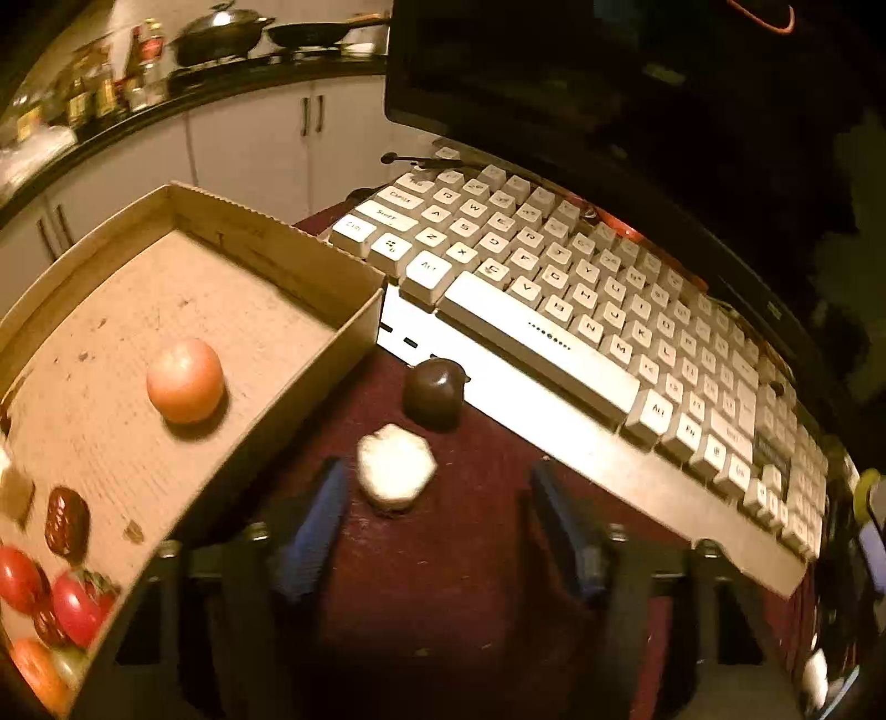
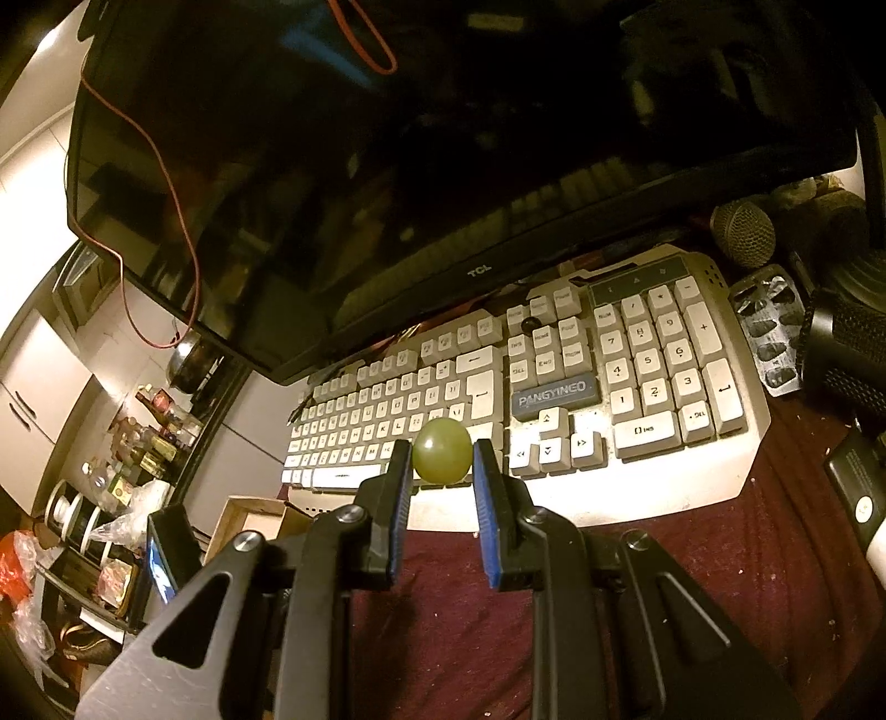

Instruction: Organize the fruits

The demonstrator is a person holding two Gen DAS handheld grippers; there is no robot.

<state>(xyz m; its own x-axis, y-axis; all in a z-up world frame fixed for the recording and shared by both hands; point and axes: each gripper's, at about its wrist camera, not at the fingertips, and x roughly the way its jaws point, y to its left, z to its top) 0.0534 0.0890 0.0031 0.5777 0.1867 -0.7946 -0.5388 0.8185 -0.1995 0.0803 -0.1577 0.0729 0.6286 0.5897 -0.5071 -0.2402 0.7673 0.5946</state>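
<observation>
In the left wrist view, my left gripper (image 1: 437,487) is open and empty low over the dark red cloth. A white, lumpy fruit (image 1: 395,468) lies between its blue fingertips, nearer the left one. A dark brown round fruit (image 1: 433,392) sits just beyond it by the keyboard's edge. To the left is a cardboard box (image 1: 310,354) holding an orange fruit (image 1: 185,380), a dark date-like fruit (image 1: 66,522) and red tomatoes (image 1: 72,606). In the right wrist view, my right gripper (image 2: 442,454) is shut on a green grape (image 2: 442,450), held above the keyboard's front edge.
A white keyboard (image 1: 581,332) (image 2: 637,387) lies across the table under a black TCL monitor (image 2: 443,166). Microphones (image 2: 742,232), a blister pack (image 2: 769,332) and a black device (image 2: 853,482) crowd the right side. Kitchen cabinets and a counter with pans (image 1: 221,33) stand behind.
</observation>
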